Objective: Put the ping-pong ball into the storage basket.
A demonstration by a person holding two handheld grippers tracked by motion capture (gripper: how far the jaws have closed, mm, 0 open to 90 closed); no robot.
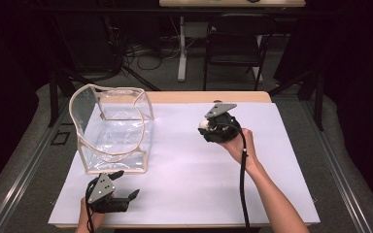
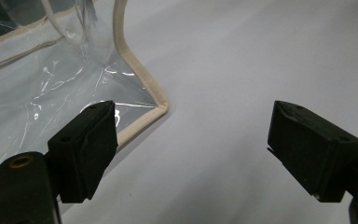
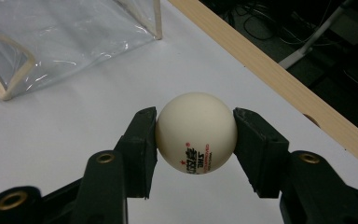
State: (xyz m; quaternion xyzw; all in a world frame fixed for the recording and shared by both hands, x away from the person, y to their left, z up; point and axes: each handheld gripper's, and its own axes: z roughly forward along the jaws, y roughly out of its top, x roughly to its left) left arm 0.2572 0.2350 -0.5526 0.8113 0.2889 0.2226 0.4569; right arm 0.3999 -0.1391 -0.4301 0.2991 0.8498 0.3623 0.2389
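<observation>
My right gripper (image 3: 196,140) is shut on a white table-tennis ball (image 3: 196,133) with red and black print, both pads pressing its sides. In the high view that gripper (image 1: 205,127) is held above the white sheet right of centre, with the ball (image 1: 203,124) at its left tip, pointing toward the bag. A clear plastic bag (image 1: 111,128) with beige trim stands open at the left of the table. My left gripper (image 1: 126,186) lies near the front edge just below the bag, jaws wide apart. In the left gripper view it (image 2: 193,140) holds nothing, and the bag's corner (image 2: 161,106) is close ahead.
A white sheet (image 1: 189,179) covers most of the wooden table (image 1: 209,96). A black folding chair (image 1: 235,41) and a white table leg (image 1: 181,48) stand beyond the far edge. Cables lie on the floor behind.
</observation>
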